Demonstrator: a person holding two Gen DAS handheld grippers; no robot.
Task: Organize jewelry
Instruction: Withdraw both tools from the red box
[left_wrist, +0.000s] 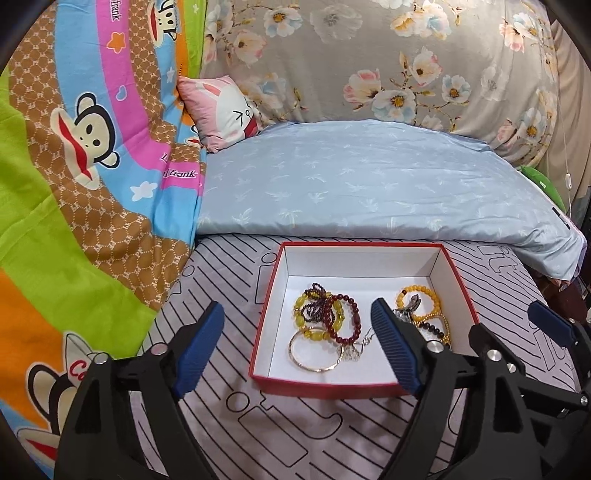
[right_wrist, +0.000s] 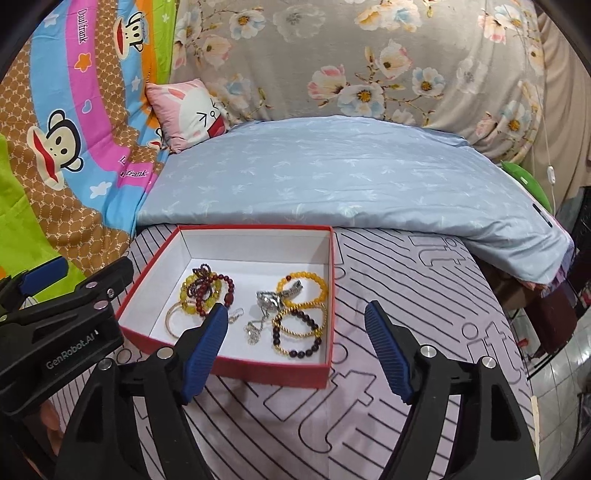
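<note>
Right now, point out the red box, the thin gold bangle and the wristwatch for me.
red box (right_wrist: 236, 367), right wrist view, on its near outer wall.
thin gold bangle (left_wrist: 295, 356), left wrist view, on its left arc.
wristwatch (right_wrist: 267, 298), right wrist view, on the silver case.

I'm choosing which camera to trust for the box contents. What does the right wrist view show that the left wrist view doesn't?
Only the right wrist view shows the silver watch and dark bead bracelet unobstructed. Only the left wrist view shows the thin metal bangle whole, since its own finger hides the box's right side. Both show the red box, the yellow and dark red bracelets, and both claws, left and right, open and empty.
</note>
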